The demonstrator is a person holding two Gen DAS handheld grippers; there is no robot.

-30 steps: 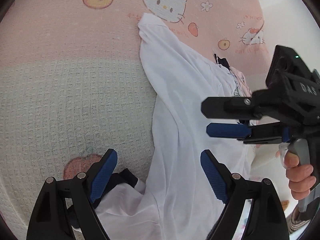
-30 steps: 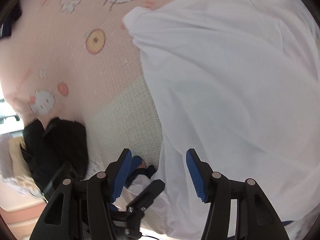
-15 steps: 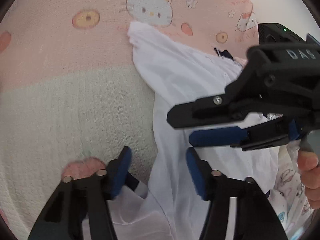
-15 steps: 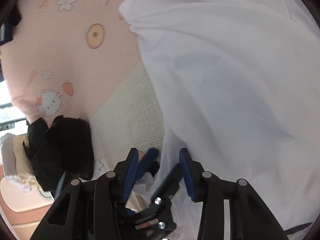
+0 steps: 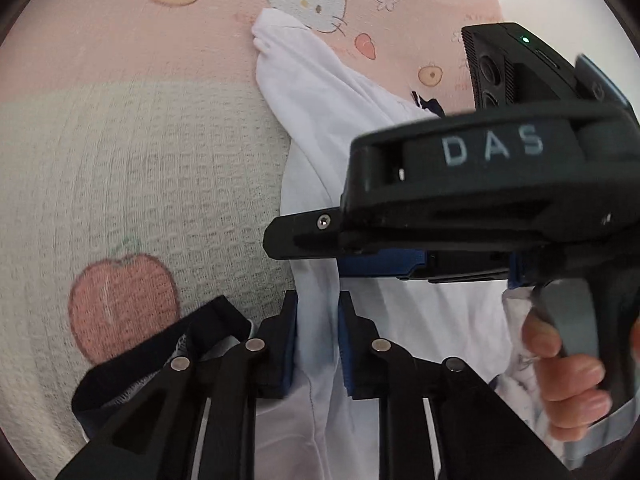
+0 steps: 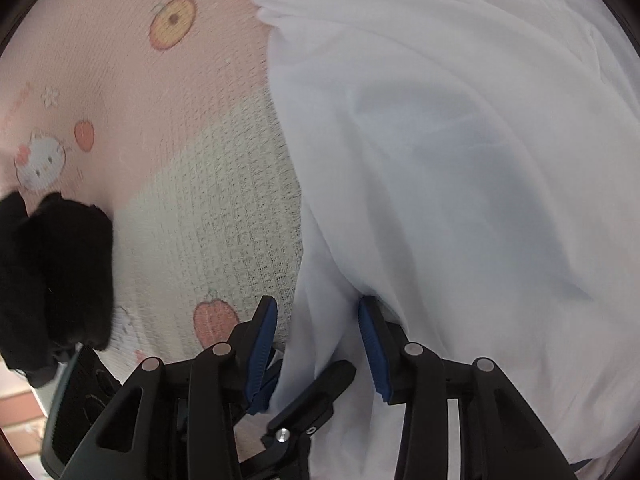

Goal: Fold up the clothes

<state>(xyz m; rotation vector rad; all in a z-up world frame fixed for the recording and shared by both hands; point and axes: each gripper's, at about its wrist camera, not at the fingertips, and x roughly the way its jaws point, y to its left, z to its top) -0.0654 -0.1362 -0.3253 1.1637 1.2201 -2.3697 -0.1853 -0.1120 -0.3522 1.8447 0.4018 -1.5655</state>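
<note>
A white garment (image 5: 320, 120) lies spread over a pink and cream cartoon-cat blanket (image 5: 140, 152). My left gripper (image 5: 318, 320) is shut on a fold at the garment's near edge. My right gripper (image 5: 316, 256) hovers just above and to the right of it, held by a hand (image 5: 560, 364). In the right wrist view the white garment (image 6: 440, 160) fills the right side. The right gripper (image 6: 316, 320) is narrowly open, with the cloth's edge running loosely between its blue pads. The left gripper (image 6: 288, 388) shows just beneath it.
A dark navy piece of cloth (image 5: 160, 352) lies beside my left fingers. A black pile of clothes (image 6: 52, 280) sits at the blanket's left edge. A navy collar (image 5: 428, 102) peeks out at the garment's far side. Patterned fabric (image 5: 516, 360) lies near the hand.
My left gripper has closed from wide open onto the white cloth's edge. The right gripper moved in over the left one and narrowed its opening.
</note>
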